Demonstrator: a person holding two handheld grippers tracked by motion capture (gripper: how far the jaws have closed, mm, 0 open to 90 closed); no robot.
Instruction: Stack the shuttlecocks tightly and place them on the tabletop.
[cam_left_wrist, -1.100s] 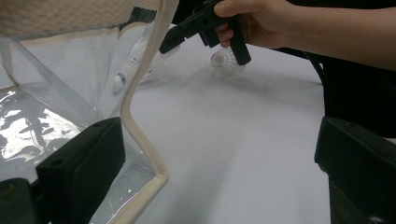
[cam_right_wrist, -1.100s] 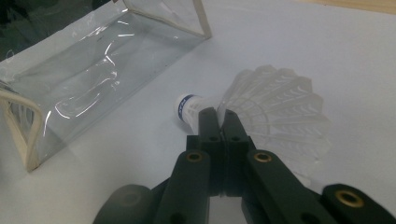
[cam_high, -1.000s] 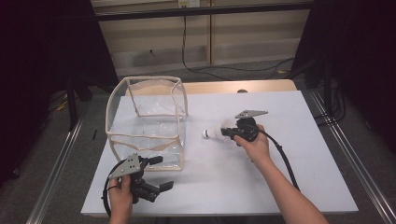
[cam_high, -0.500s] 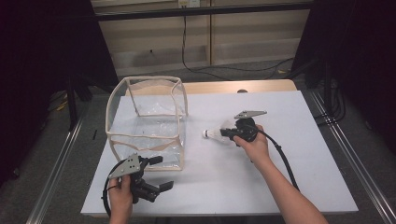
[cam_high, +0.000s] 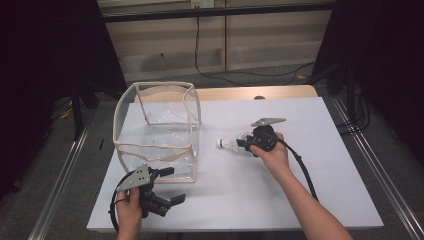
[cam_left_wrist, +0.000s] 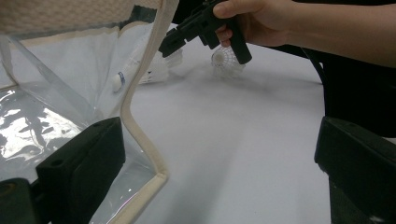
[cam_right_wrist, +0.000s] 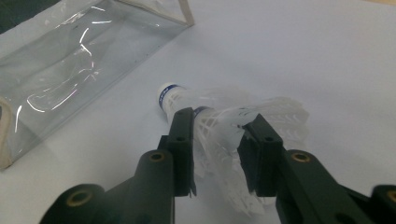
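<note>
On the white counter (cam_high: 300, 190), the right tool (cam_right_wrist: 217, 135), its jaws just opening, straddles a shuttlecock (cam_right_wrist: 224, 121); the left tool (cam_high: 167, 187) rests spread beside the clear bag (cam_high: 155, 125).

The right hand-held gripper (cam_right_wrist: 217, 140) has just been opening its jaws, the shuttlecock (cam_right_wrist: 224, 123) between them.

White shuttlecock (cam_right_wrist: 219, 126) with blue-banded cork, lying on its side, cork toward the clear bag
</note>
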